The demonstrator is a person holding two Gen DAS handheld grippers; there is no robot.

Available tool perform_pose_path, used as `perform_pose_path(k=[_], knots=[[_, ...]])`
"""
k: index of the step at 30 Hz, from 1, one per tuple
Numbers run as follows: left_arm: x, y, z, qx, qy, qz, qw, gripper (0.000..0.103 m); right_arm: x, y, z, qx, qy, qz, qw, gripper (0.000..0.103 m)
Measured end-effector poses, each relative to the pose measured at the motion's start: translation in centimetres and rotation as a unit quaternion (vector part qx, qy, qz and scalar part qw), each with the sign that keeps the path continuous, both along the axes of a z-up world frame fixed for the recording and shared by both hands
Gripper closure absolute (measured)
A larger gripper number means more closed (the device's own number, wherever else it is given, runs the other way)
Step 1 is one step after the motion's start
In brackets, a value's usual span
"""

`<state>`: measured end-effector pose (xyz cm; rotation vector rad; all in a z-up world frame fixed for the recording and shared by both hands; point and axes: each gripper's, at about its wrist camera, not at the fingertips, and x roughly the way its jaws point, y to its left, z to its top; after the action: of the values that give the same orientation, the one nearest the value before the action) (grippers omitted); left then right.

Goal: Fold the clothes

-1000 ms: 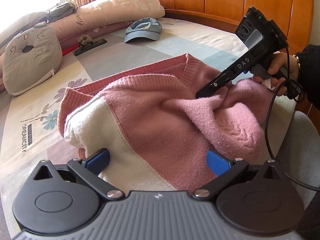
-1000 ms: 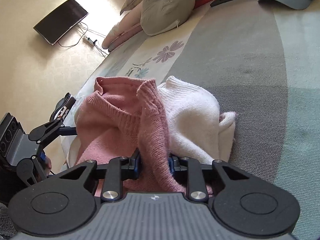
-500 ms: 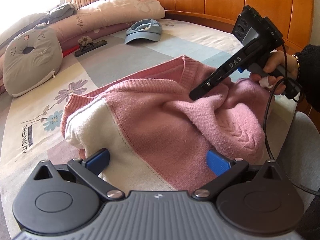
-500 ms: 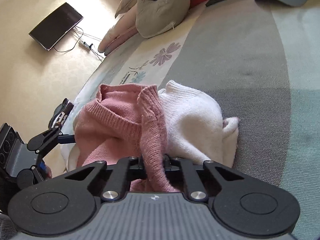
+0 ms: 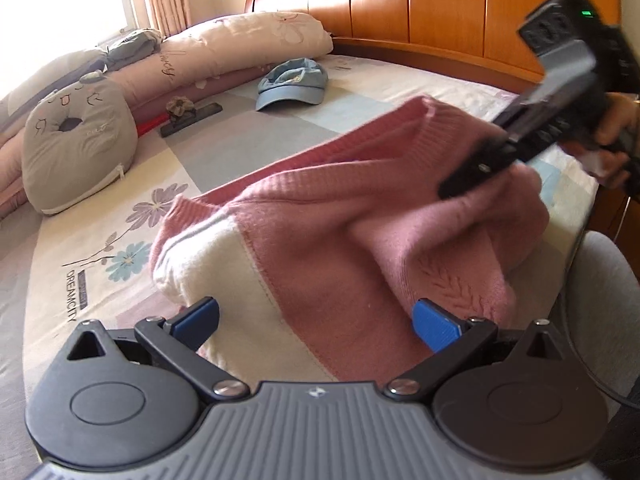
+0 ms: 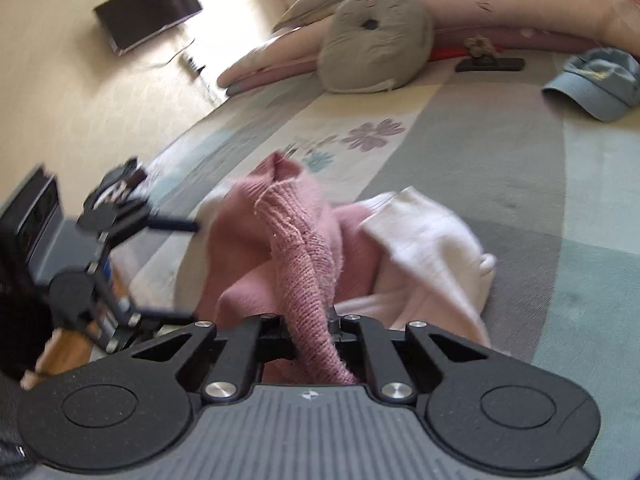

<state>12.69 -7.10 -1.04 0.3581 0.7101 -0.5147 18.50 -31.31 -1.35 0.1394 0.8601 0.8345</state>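
A pink and cream knit sweater (image 5: pixel 320 236) lies bunched on the bed (image 5: pixel 132 168), near the edge closest to the person, with its ribbed neckline turned toward the wooden headboard (image 5: pixel 420 12) and its cream part toward the foot side. The right gripper (image 6: pixel 314 330) is clamped on a ribbed pink fold of the sweater, which rises out of the heap as a ridge running straight away from the camera; in the left wrist view that same gripper (image 5: pixel 472 172) sits at the upper right of the garment, lifting the pink cloth there so that it drapes down toward the bed. The left gripper (image 5: pixel 316 320) stands with its blue pads wide apart, one on each side of the near part of the sweater where cream meets pink; the cloth lies between them and just ahead, not pinched. So the left gripper is the nearer one to the low, slack end, and the right holds the raised end. The garment's long axis cannot be told for sure while it is so crumpled, but the stretch between the two grippers runs roughly across the bed, from the cream part to the lifted pink part. A blue cap (image 5: pixel 294 84) and a grey cushion (image 5: pixel 76 144) lie well apart from it.
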Motion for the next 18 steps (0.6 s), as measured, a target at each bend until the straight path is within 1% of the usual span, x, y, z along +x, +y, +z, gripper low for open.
perform_pose_path(k=[5,8,10,12,15,18], knots=[[-1.0,1.2,1.1,-0.013,-0.009,0.004,0.9999,0.001,-2.8,1.1,0.3,-0.034,-0.018,0.026,0.999,0.091],[-1.2,2.5,2.0,-0.015,-0.024,0.023,0.9993,0.001,-4.0,0.6,0.3,-0.053,-0.023,0.031,0.998,0.091],[-0.5,3.3,2.5,-0.021,-0.028,0.037,0.9987,0.001,-4.5,0.1,0.0,-0.074,-0.021,0.031,0.997,0.091],[0.4,4.1,2.9,-0.026,-0.033,0.051,0.9978,0.001,-4.4,-0.4,-0.4,-0.078,-0.016,0.023,0.997,0.091],[2.4,4.8,3.0,-0.031,-0.027,0.063,0.9972,0.001,-4.3,-1.0,-1.0,-0.084,-0.007,0.010,0.996,0.091],[4.3,5.1,2.9,-0.016,-0.028,0.063,0.9975,0.001,-4.1,-1.7,-1.6,-0.090,0.001,-0.002,0.996,0.092]])
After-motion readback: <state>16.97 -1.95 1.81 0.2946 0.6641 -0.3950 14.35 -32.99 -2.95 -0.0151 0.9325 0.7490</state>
